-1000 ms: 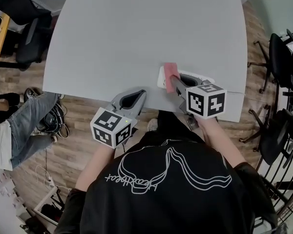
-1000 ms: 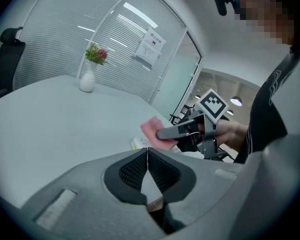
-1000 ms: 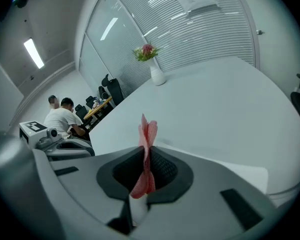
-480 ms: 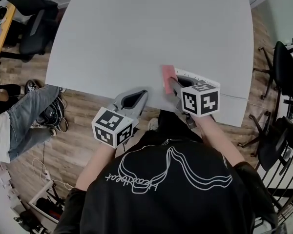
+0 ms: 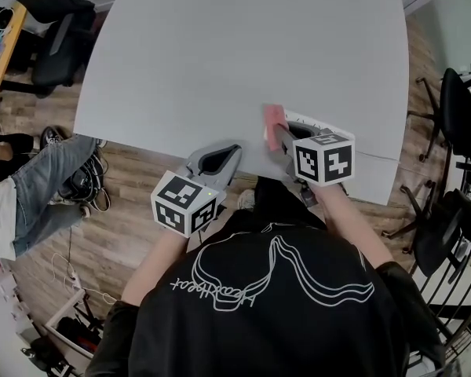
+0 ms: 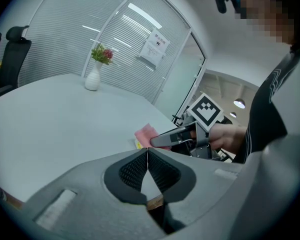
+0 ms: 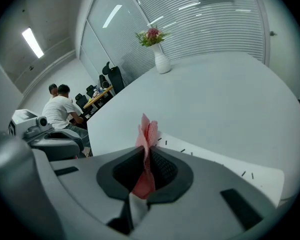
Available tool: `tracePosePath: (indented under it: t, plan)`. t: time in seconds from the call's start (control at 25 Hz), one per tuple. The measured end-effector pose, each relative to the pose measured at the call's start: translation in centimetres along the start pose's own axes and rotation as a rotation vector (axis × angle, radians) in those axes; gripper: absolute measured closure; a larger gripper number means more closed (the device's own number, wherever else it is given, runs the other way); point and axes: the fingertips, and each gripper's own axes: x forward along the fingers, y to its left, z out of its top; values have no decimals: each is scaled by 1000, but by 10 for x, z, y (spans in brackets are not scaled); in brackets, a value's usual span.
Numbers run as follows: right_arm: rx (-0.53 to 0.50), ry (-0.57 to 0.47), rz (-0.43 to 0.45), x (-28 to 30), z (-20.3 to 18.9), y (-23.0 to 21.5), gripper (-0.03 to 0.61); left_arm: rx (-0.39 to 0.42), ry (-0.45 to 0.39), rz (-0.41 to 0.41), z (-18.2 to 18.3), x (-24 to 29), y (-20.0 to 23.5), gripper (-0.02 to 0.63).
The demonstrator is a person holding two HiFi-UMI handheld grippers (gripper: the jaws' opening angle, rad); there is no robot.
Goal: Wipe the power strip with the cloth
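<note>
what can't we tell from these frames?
- Head view: most of the white rectangular power strip is hidden under the grey right tool.
- Right gripper view: whether the pink fabric cloth touches the strip; the tool's own body blocks the contact.
- Left gripper view: white printed sheet on the wall, too small to read.

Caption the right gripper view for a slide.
Right gripper clamps a pink cloth over the white power strip on a grey table.
</note>
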Motion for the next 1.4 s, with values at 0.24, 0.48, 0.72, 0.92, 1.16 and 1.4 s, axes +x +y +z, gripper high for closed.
tracePosePath:
  t: [0.24,0.48,0.72,0.92,1.16,1.4]
  plan:
    - [19,-9,-24,-10,-4,-13,541,12,9,-20,2,8,-7,600]
    - [47,-24,-57,-24,-12,-31,541,30,21,-46,1,17,-18,600]
    - [83,-39,-90,-36,-19,-47,541,46,35,-76,1,26,-27,600]
    - [121,-58,-120,-51,-26,-64,541,64,46,-110,3,37,-41,600]
    - [151,-76,-157,-67,-34,-82,541,78,65,-140,1,47,-52,600]
    - [193,-101,-197,-84,-44,-98,541,95,83,-175,-2,56,-63,600]
